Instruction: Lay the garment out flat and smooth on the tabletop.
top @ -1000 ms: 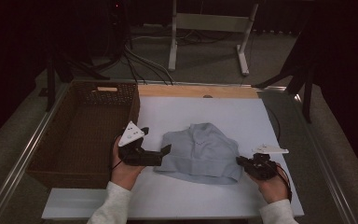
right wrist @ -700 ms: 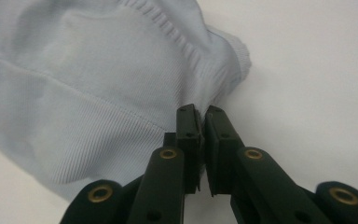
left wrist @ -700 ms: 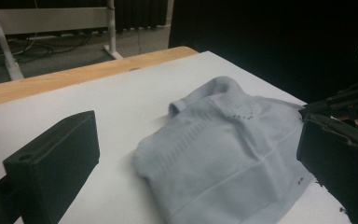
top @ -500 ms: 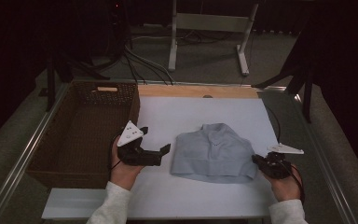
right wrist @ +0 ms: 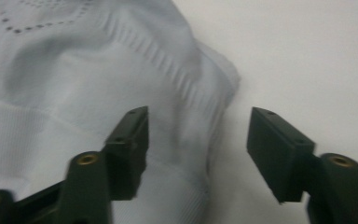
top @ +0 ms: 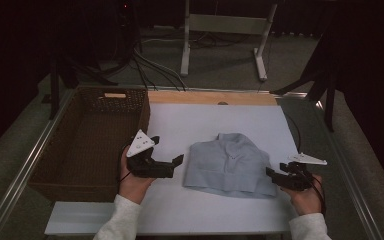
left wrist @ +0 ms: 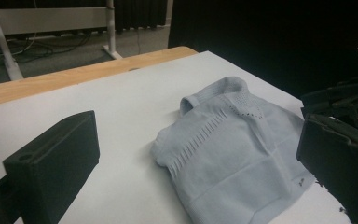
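Right of the folded grey garment, the right gripper has just spread its fingers, letting go; the left gripper waits with fingers apart.

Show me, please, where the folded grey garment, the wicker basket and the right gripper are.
folded grey garment (top: 228,165), high view, middle of the cloth.
wicker basket (top: 145,107), high view, right wall.
right gripper (right wrist: 196,140), right gripper view, between its open jaws.

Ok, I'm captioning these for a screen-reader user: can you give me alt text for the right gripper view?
The right gripper has just been opening; its two black jaws stand apart over the edge of a folded pale blue garment on a white table. One jaw is above the cloth, the other above bare table, with nothing pinched between them.
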Available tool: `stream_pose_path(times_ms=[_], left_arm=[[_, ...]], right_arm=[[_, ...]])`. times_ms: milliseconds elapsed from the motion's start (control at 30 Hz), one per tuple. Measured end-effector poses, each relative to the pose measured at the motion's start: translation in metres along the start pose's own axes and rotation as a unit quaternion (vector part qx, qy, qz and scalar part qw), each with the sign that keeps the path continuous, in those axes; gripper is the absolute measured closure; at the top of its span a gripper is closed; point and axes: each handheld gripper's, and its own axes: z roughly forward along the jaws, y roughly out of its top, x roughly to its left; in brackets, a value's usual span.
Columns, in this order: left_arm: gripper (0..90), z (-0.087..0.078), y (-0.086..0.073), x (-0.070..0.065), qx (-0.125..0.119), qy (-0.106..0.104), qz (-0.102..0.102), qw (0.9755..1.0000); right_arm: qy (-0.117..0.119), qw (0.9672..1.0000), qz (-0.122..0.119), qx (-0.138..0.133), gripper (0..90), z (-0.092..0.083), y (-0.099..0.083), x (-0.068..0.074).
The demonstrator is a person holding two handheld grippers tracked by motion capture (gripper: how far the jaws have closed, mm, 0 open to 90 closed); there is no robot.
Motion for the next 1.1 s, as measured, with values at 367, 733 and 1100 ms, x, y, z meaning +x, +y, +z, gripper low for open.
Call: stream_pose_path(times_ms=[367, 733, 1100], left_arm=[[0.1, 0.001, 0.000, -0.001, 0.001, -0.001, 0.000, 1.0000], [0.1, 0.002, -0.001, -0.001, 0.003, -0.002, 0.000, 1.0000], [0.1, 0.004, -0.002, -0.002, 0.006, -0.003, 0.000, 1.0000]], right_arm=[[-0.041, 0.9982, 0.043, 0.007, 33.7, 0.011, -0.006, -0.018], [-0.025, 0.9982, 0.033, 0.042, 51.6, 0.025, -0.008, -0.014], [-0.016, 0.9978, 0.016, 0.062, 63.0, 0.035, -0.009, -0.006]])
